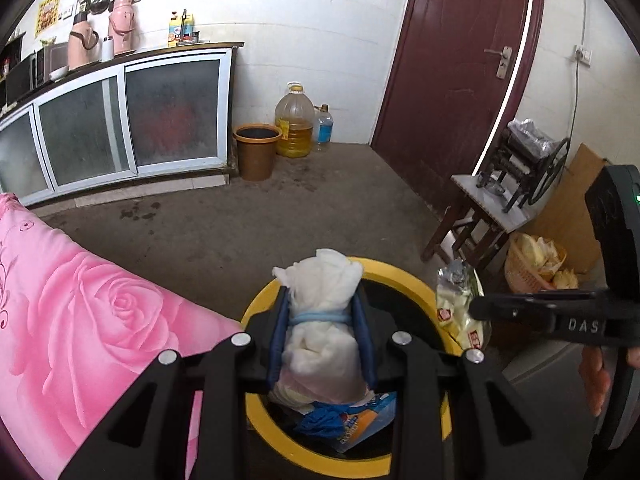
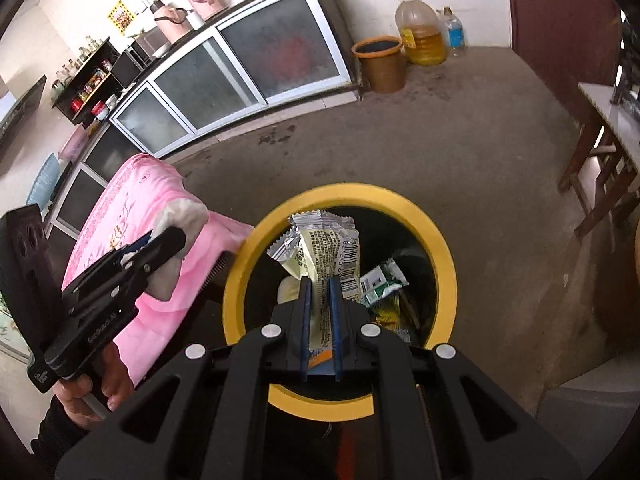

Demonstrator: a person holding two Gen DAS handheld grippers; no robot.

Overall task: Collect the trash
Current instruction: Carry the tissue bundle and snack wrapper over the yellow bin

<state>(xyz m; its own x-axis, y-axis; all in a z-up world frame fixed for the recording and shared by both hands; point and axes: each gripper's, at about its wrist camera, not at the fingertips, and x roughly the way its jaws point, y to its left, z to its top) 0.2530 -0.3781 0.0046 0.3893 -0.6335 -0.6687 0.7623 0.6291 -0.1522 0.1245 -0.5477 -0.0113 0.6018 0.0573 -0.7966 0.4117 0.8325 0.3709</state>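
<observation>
Kitchen floor, yellow-rimmed bin (image 2: pixel 444 264) holding wrappers (image 2: pixel 380 284), both jaws gripping trash above

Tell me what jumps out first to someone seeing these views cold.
The yellow-rimmed bin on the concrete floor, already holding wrappers. Both grippers hang over it: the left gripper is clamped on a crumpled white tissue wad, the right gripper on a snack wrapper. Beside the bin lies a pink rose-print quilt.

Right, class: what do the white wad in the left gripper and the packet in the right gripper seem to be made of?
White wad: soft, matte tissue paper or thin plastic by its crumpled folds; hard to tell which. Packet: glossy plastic film with a foil lining, judging by the silver torn top, printed text and barcode.
</observation>
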